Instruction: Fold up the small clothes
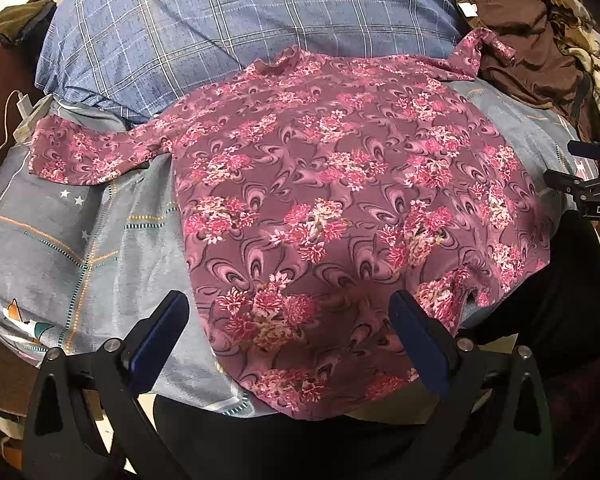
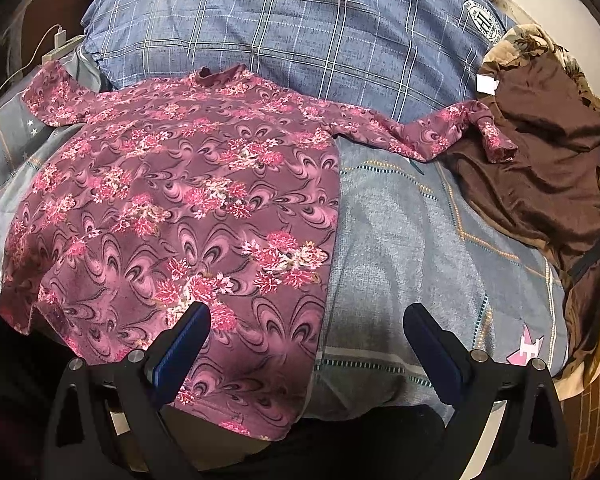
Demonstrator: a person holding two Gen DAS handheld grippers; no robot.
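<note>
Left wrist view: floral shirt spread flat on the bed, both tongs wide open and empty.

The left tongs hover over the shirt's hem; the right tongs straddle its side edge. One sleeve reaches onto a brown garment, the collar touches a blue checked pillow, and a white charger lies beside the other sleeve.

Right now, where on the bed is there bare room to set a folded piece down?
The widest free patch is the grey bedsheet, bordered by the floral shirt, its right sleeve and the brown garment. A smaller patch lies under the left sleeve. Behind, the plaid pillow crowds it.
</note>
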